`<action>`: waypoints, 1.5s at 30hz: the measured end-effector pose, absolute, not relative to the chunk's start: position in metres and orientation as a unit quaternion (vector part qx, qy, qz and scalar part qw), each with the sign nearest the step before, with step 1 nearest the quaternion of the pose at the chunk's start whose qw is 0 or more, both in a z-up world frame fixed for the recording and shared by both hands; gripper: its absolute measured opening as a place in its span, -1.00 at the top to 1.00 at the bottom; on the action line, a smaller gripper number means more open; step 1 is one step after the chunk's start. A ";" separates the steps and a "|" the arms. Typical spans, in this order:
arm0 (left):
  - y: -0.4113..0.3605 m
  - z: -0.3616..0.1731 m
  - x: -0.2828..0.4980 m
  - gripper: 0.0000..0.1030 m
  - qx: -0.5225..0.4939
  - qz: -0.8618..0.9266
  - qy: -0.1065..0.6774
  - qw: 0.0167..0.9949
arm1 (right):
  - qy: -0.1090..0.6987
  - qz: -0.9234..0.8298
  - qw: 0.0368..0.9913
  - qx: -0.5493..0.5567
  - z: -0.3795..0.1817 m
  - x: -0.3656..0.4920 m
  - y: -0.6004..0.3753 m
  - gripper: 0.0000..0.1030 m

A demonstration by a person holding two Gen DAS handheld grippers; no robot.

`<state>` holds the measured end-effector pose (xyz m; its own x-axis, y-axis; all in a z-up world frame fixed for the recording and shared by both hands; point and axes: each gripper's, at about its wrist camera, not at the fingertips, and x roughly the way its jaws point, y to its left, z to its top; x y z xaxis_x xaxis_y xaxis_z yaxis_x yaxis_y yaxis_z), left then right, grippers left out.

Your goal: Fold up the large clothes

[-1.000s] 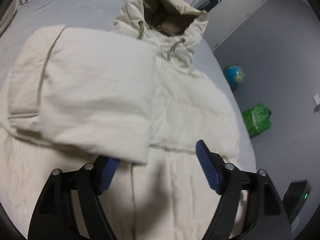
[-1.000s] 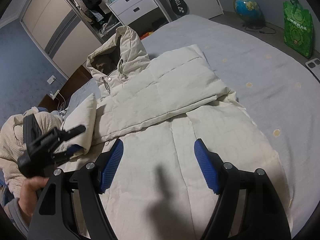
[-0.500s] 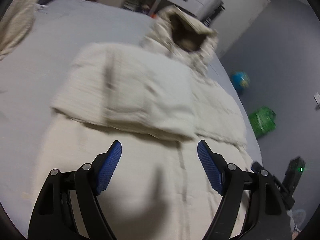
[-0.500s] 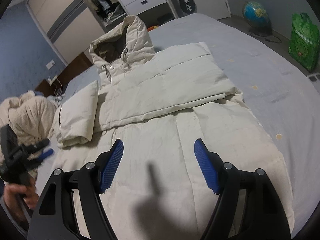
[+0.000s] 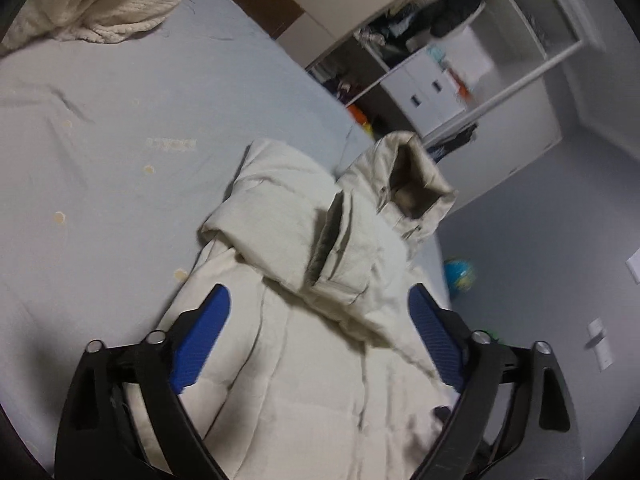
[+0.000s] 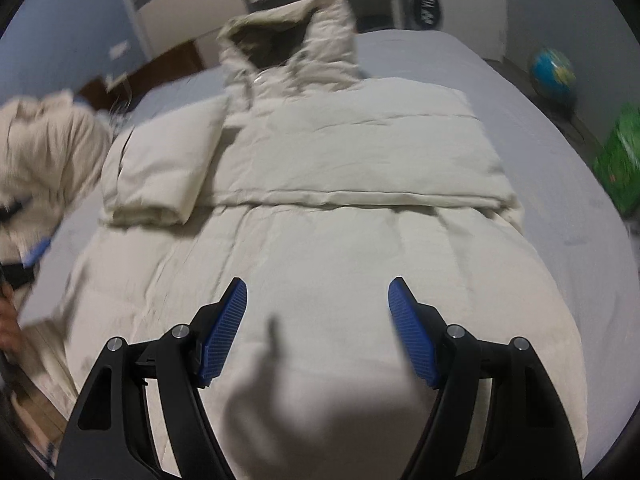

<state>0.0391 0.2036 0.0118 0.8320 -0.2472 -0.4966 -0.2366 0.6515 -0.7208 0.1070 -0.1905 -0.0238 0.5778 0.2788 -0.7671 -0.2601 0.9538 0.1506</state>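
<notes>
A cream hooded puffer coat (image 6: pixel 340 240) lies flat on the grey bed (image 6: pixel 560 160), hood (image 6: pixel 296 36) at the far end, both sleeves folded across the chest. My right gripper (image 6: pixel 318 312) is open and empty, above the coat's lower half. My left gripper (image 5: pixel 320 320) is open and empty, at the coat's left side edge, looking across it at the folded sleeve (image 5: pixel 288 224) and the hood (image 5: pixel 412 184). The left gripper also shows at the left edge of the right wrist view (image 6: pixel 28 256), blurred.
A cream knitted blanket (image 5: pixel 92 8) is heaped at the bed's head end. An open wardrobe with white drawers (image 5: pixel 432 80) stands beyond the bed. A globe (image 6: pixel 554 72) and a green bag (image 6: pixel 620 160) sit on the floor to the right.
My left gripper has swung out to the coat's left side and now looks across it. My right gripper has shifted to the coat's midline, squarer to it. Both stay open.
</notes>
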 end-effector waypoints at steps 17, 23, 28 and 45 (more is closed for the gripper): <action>0.232 -0.016 0.041 -0.81 -0.515 0.003 0.271 0.813 | 0.403 0.245 0.852 -0.225 -0.005 0.129 0.010 -0.36; 0.235 -0.016 0.039 -0.81 -0.525 -0.005 0.262 0.810 | 0.392 0.249 0.842 -0.276 -0.011 0.137 0.056 -0.36; 0.244 -0.021 0.033 -0.82 -0.554 -0.001 0.245 0.796 | 0.394 0.237 0.832 -0.311 -0.020 0.148 0.076 -0.36; 0.247 -0.028 0.033 -0.82 -0.580 0.000 0.236 0.780 | 0.383 0.221 0.824 -0.353 -0.030 0.167 0.113 -0.14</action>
<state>0.0335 0.2475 -0.0275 0.8882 -0.2744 -0.3684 -0.2738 0.3278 -0.9042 0.1667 0.1132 -0.0304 0.6091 0.0933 -0.7876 -0.6347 0.6528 -0.4136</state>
